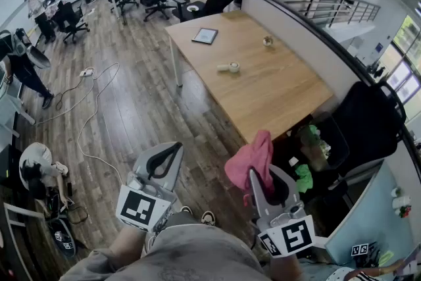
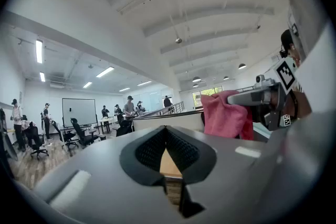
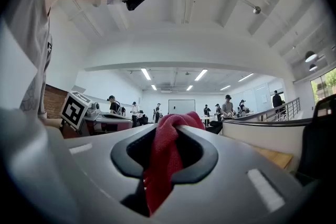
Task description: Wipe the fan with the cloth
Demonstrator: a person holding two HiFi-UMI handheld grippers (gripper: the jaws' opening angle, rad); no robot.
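Head view looks down on both grippers, held level and side by side above the wood-plank floor (image 1: 131, 108), short of the pale wooden bench (image 1: 263, 85). The left gripper (image 1: 173, 149) is smooth grey plastic with ribbed black pads, and its jaws are clenched on nothing. The right gripper (image 1: 255, 176) has its jaws grasping the pink cloth (image 1: 252, 156). The cloth is soft and crumpled, bunched up above the tips, with its lower end lost between the jaws. The hands holding the grippers are cut off at the frame's bottom edge.
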